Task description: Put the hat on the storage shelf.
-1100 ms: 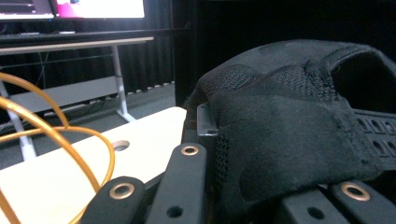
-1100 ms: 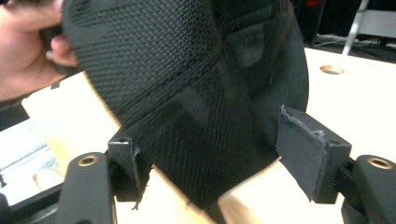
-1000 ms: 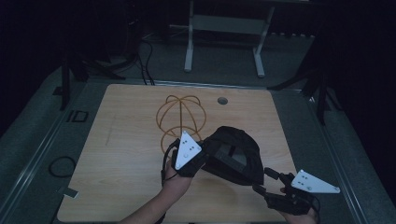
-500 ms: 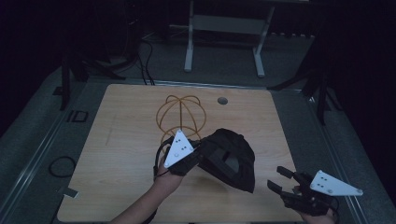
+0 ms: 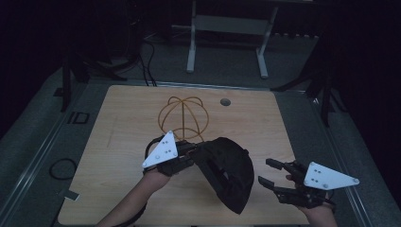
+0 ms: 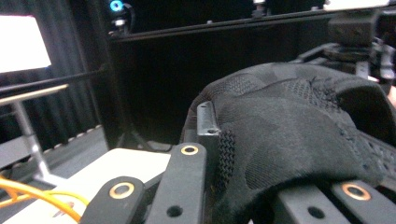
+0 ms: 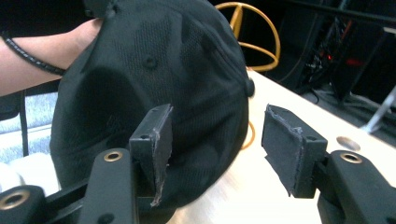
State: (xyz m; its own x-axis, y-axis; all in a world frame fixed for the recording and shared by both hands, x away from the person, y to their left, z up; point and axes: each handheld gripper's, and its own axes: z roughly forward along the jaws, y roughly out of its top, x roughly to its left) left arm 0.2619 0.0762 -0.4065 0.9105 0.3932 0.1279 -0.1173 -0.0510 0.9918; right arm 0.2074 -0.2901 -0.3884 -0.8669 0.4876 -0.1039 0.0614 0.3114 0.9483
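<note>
Fingers first: your left gripper (image 5: 182,156) is clamped tight on the edge of the black cap (image 5: 227,172); in the left gripper view the fabric (image 6: 289,135) bunches between the 2 fingers (image 6: 208,126). Your right gripper (image 5: 274,176) holds nothing. Its jaws have just been closing and now stand partly open, with bare air between the 2 pads (image 7: 154,140) in the right gripper view, where the cap (image 7: 154,70) sits just behind them.

Position: the cap hangs off the left gripper above the near half of the tabletop (image 5: 123,123), tilted, open side toward you. The wire cap stand (image 5: 182,113) rests farther back, near the middle, well apart from the right gripper.

Handling, as judged: light, soft, mesh-like cloth; the crown will fold and sag under any pinch, and only the brim should stay stiff. A 2nd hold on the rim opposite the left grip, or on the brim, would likely keep the crown spread open. Pinching mid-crown risks collapsing the shape.

Containers: none on the tabletop. The stand is an open wire dome with nothing on it.
</note>
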